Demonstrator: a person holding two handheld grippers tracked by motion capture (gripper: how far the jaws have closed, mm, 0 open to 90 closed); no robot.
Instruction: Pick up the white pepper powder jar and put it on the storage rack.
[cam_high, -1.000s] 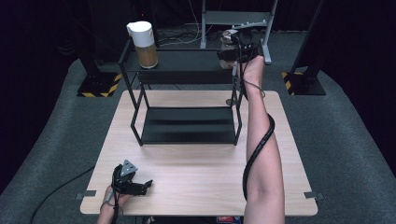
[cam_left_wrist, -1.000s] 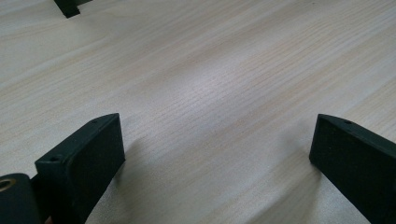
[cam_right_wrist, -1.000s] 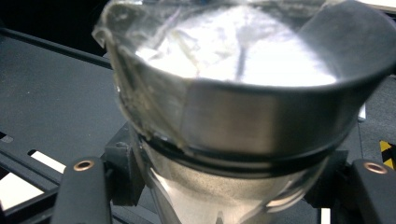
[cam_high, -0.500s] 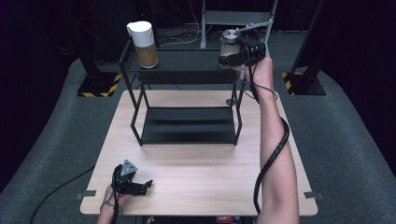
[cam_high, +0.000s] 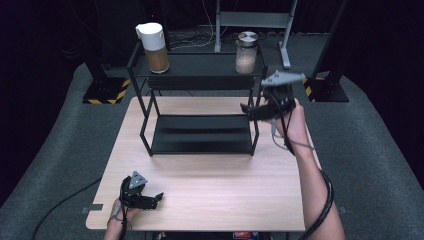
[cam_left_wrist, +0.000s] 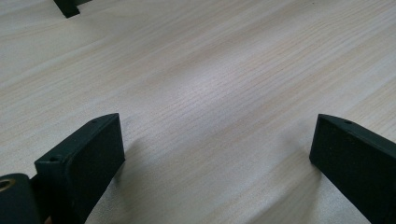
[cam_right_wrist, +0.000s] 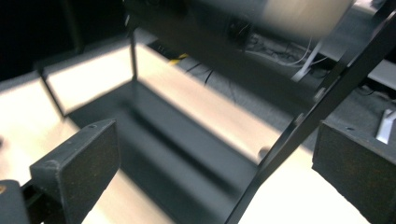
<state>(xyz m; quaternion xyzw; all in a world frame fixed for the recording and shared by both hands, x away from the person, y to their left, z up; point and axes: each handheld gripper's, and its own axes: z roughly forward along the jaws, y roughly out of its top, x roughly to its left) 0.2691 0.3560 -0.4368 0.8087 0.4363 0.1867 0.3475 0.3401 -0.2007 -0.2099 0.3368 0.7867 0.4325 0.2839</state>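
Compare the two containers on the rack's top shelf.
The white-lidded jug stands at the left end, the glass jar at the right. The jug has a tall white top; the jar a flat metal lid. The jug's filling is brown, the jar's paler. Both stand upright, untouched.

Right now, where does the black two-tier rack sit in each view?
High view: black rack at table centre-back, two jars on top.
Left gripper view: one rack foot at the top left corner.
Right gripper view: rack post slanting between the jaws, lower shelf behind.
Shared landmark: the light wooden table.
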